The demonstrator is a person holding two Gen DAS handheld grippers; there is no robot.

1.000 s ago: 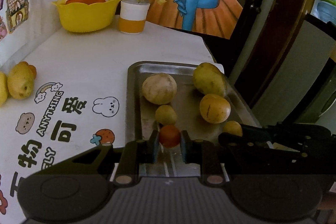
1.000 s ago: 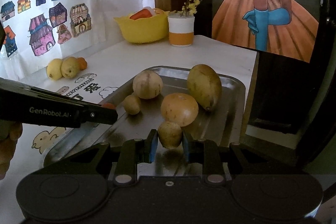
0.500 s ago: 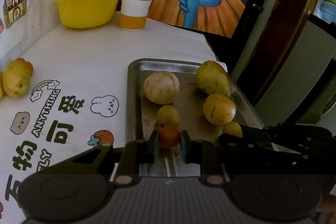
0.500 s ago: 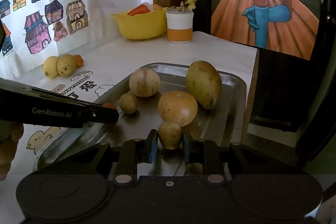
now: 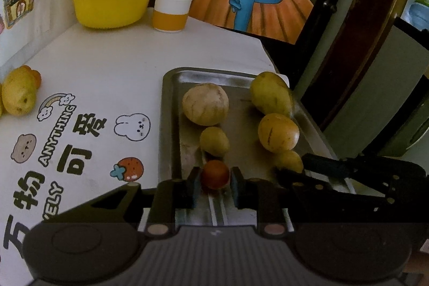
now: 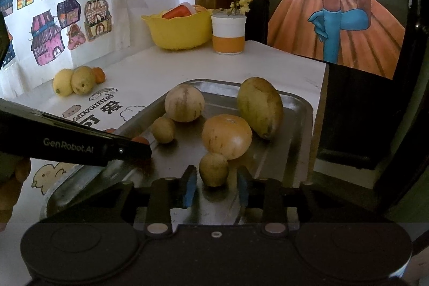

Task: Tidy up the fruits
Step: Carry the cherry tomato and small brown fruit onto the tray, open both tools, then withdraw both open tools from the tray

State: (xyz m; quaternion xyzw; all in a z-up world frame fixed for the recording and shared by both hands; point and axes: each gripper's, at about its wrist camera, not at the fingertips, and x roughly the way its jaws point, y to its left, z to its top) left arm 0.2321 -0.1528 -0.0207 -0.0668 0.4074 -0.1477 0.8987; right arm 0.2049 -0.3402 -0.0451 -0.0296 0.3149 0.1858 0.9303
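Observation:
A steel tray [image 5: 167, 125] [image 6: 308, 125] holds a pale round fruit [image 5: 205, 104] [image 6: 184, 103], a mango [image 5: 270, 94] [image 6: 260, 106], an orange-yellow round fruit [image 5: 278, 132] [image 6: 226, 136] and a small yellowish fruit [image 5: 214, 141] [image 6: 163, 129]. My left gripper [image 5: 215, 180] is shut on a small orange-red fruit [image 5: 215, 174] just over the tray's near left part. My right gripper [image 6: 216, 178] is open. A small yellow-green fruit [image 6: 213, 169] [image 5: 288, 160] rests on the tray between its fingers, with a gap at the right pad.
Two yellow fruits [image 6: 72, 81] [image 5: 18, 95] and a small orange one [image 6: 99, 74] lie on the white table at far left. A yellow bowl [image 5: 110, 7] [image 6: 178, 31] and a white-and-orange cup [image 5: 173, 10] [image 6: 228, 34] with twigs stand at the back. The table edge runs just right of the tray.
My right gripper's fingers have spread apart, letting go of the small yellow-green fruit, which now sits on the tray. The left gripper still holds the orange-red fruit, barely moved.

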